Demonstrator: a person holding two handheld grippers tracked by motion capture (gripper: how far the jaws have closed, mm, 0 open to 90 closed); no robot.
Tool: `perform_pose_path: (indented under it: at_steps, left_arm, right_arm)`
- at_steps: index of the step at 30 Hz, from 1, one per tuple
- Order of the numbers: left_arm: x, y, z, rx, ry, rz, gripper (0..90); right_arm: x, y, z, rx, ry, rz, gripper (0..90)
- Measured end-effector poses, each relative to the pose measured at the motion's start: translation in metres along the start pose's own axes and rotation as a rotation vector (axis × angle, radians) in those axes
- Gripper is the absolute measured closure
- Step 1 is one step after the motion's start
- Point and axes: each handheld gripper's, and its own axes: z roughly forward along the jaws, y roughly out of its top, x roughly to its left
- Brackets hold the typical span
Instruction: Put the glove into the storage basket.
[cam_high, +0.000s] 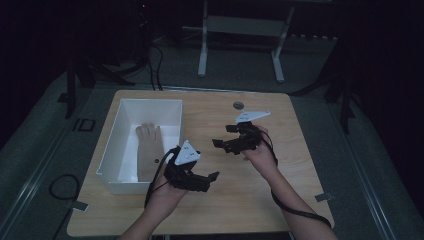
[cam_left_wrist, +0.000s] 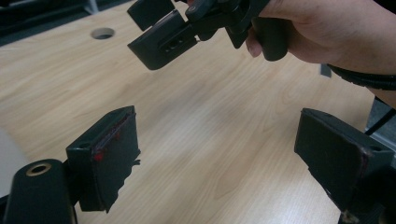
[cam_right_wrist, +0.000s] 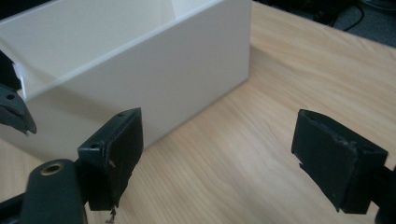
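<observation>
A white open box (cam_high: 116, 155) stands on the left half of the wooden table (cam_high: 260, 200), and a beige glove (cam_high: 149, 150) lies flat inside it. My left gripper (cam_high: 210, 181) hovers just right of the box's near corner, jaws wide apart with nothing between them. My right gripper (cam_high: 224, 136) is held over the table's middle, pointing left toward the box, jaws open and empty. In the left gripper view the right gripper (cam_left_wrist: 156, 30) and its hand are up ahead. In the right gripper view the box wall (cam_right_wrist: 140, 79) rises ahead of my open right gripper (cam_right_wrist: 217, 154).
A round cable hole (cam_high: 238, 105) sits near the table's far edge. A cable (cam_high: 295, 210) trails from the right gripper along the forearm. Beyond the table stands a white frame (cam_high: 240, 40) on a dark floor. Bare wood lies between the two grippers.
</observation>
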Motion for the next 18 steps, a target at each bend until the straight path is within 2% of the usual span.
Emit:
perform_pose_path:
  at_steps: [3,5,7,9,12,18]
  left_arm:
    - [-0.004,-0.004,0.011,0.009,-0.029,0.002,14.2]
    - [-0.008,-0.006,0.016,0.013,-0.001,0.048,14.1]
    - [-0.014,-0.008,0.019,0.003,-0.009,0.065,14.9]
    - [-0.02,-0.008,0.021,0.013,-0.008,0.101,14.9]
    - [-0.024,-0.01,0.026,0.028,-0.038,0.098,14.8]
    - [-0.027,-0.019,0.039,0.055,-0.092,0.074,14.7]
  right_arm:
    - [-0.004,-0.013,-0.002,0.005,0.002,-0.002,16.5]
    - [-0.007,-0.021,-0.002,0.012,-0.002,0.0,16.4]
    - [-0.01,-0.03,0.0,0.021,0.007,0.008,16.2]
    - [-0.012,-0.037,0.0,0.031,0.013,0.012,16.1]
    - [-0.013,-0.046,0.001,0.033,0.027,0.021,16.1]
    - [-0.012,-0.066,0.003,0.059,0.038,-0.005,15.4]
